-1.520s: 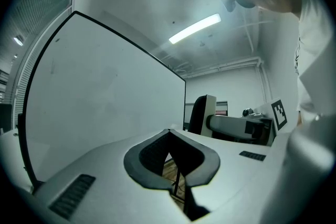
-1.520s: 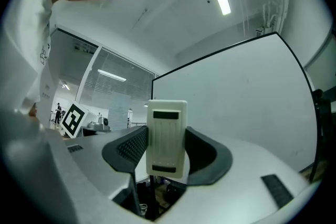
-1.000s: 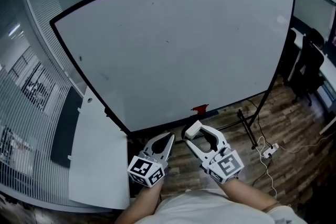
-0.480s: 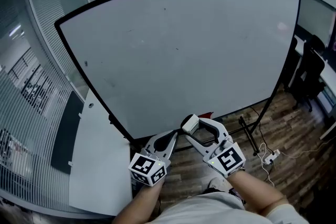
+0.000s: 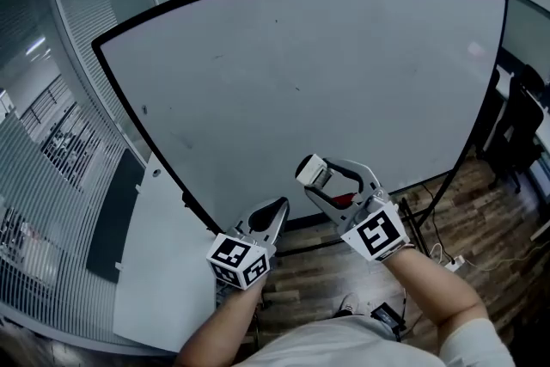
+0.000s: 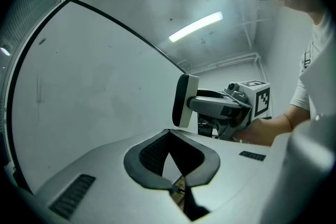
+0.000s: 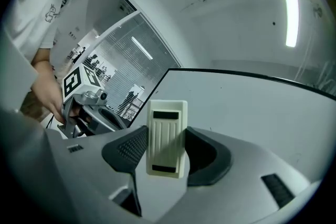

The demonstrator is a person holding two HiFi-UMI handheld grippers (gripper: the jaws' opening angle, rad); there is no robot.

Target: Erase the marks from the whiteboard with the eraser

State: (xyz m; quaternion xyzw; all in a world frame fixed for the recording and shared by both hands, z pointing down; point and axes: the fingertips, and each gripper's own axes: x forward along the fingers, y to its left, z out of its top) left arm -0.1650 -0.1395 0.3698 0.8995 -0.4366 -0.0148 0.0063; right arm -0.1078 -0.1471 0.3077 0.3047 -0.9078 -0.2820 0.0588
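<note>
White eraser — gripped, right hand-held gripper

The left gripper and the right gripper each have a pale grey moulded shell, with black ribbed pads lining the two jaws. At the rear of each sits a white cube printed with black square markers: left cube, right cube. The person wears a white short-sleeved T-shirt with a small dark print.
</note>
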